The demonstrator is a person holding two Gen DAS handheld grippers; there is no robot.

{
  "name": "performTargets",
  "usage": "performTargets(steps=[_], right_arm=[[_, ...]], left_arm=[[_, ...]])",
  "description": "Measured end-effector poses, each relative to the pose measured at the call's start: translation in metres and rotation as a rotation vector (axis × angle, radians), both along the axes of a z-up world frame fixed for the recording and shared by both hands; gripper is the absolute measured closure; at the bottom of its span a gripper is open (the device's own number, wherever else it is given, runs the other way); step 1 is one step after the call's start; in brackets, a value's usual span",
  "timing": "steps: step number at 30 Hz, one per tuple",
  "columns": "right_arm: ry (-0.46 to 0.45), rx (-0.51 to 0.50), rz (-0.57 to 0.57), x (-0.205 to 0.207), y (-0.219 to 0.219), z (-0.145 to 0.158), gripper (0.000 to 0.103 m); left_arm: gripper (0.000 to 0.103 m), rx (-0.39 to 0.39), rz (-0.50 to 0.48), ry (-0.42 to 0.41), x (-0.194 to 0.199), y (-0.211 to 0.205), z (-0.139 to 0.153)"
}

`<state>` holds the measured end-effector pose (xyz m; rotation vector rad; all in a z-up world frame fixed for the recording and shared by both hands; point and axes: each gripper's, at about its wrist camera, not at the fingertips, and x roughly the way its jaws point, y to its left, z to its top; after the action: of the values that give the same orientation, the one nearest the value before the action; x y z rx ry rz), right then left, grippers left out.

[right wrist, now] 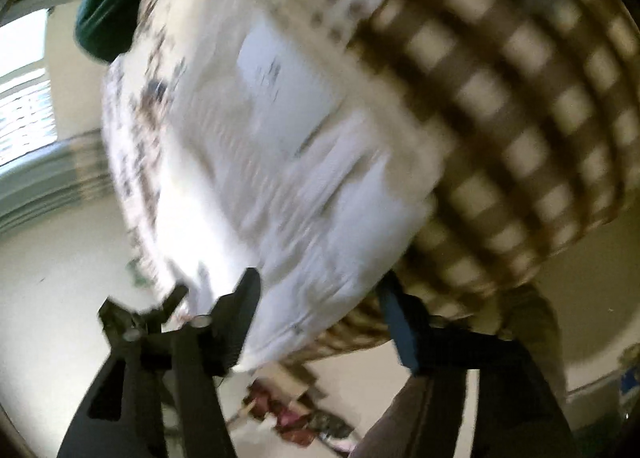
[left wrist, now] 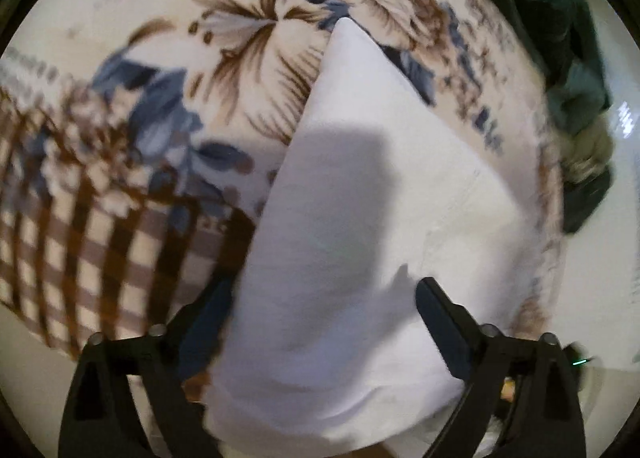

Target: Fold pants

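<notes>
White pants (left wrist: 352, 218) lie folded into a long narrow shape on a floral and checked blanket (left wrist: 168, 106). In the left wrist view my left gripper (left wrist: 324, 318) is open, its two fingers straddling the near end of the pants. In the right wrist view, which is blurred, the white pants (right wrist: 280, 162) lie on the same blanket (right wrist: 512, 106). My right gripper (right wrist: 320, 310) is open, with the near edge of the pants between its fingers. I cannot tell whether either gripper touches the cloth.
A dark green garment (left wrist: 560, 18) lies at the far right edge of the blanket and shows at top left in the right wrist view (right wrist: 108, 2). A window with blinds (right wrist: 24, 98) is at left. Coloured clutter (right wrist: 296, 414) lies on the pale floor below.
</notes>
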<state>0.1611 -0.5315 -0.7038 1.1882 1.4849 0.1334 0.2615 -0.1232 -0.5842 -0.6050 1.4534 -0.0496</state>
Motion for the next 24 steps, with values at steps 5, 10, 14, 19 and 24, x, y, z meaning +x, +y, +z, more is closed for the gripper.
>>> performTargets(steps=[5,10,14,19,24], right_arm=[[-0.027,0.093,-0.041,0.005,0.028,-0.03,0.037],[-0.104,0.161,-0.12,0.011,0.036,-0.035,0.026],[-0.2,0.256,-0.171,0.016,0.035,-0.026,0.026],[-0.207,0.125,-0.041,0.024,0.05,-0.037,0.027],[-0.25,0.192,-0.06,0.034,0.057,-0.028,0.024]], left_arm=[[0.008,-0.077,0.022,0.016,-0.004,0.011,-0.014],[0.008,-0.108,0.028,0.034,-0.002,0.016,-0.022],[0.008,-0.117,0.011,0.037,0.003,0.014,-0.025],[0.008,-0.162,0.011,0.027,0.0,0.019,-0.031],[0.008,-0.212,0.019,0.014,0.001,0.025,-0.032]])
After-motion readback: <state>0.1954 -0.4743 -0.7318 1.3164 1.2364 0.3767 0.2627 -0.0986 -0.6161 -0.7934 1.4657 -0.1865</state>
